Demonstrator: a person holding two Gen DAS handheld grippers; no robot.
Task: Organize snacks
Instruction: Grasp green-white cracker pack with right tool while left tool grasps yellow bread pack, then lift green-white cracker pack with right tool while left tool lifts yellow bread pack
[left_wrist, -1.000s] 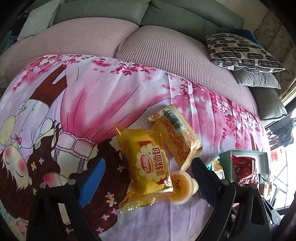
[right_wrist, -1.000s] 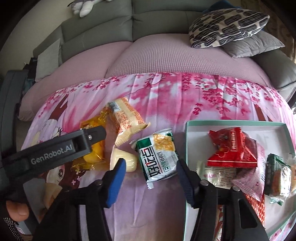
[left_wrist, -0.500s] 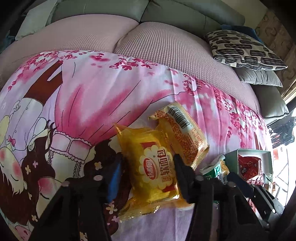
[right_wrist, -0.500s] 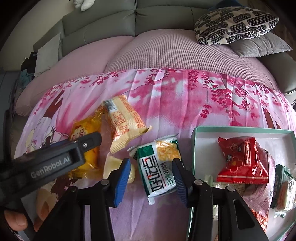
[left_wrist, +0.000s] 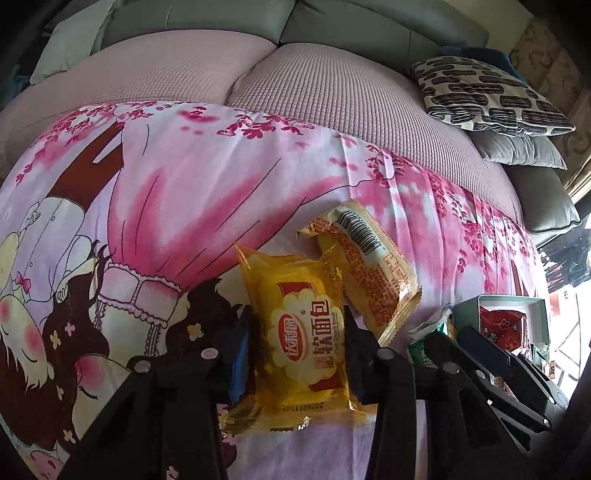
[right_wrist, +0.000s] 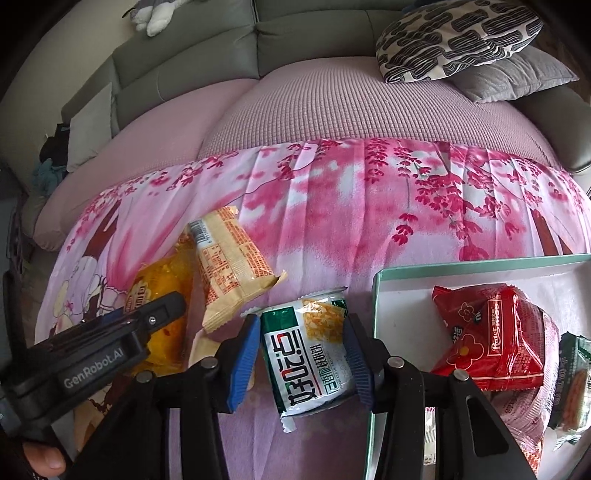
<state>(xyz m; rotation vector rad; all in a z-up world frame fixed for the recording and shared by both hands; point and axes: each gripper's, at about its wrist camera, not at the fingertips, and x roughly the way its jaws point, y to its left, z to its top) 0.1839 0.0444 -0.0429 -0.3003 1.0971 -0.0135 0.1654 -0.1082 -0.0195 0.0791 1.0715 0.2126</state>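
My left gripper is shut on a yellow soft-bread packet that lies on the pink printed cloth. An orange-cream snack packet lies just behind it. My right gripper is shut on a green-and-white snack packet, left of the teal-rimmed white box. The box holds a red packet and other snacks. The left gripper's body shows at lower left in the right wrist view. The yellow packet and orange-cream packet show there too.
A pale jelly cup lies half hidden left of my right gripper. The cloth covers a mauve padded seat against a grey sofa back. A black-and-white patterned cushion rests on a grey one at the back right.
Both grippers have moved forward and closed: the left around the yellow bread packet, the right around the green-and-white packet. The packets lie about where they were.
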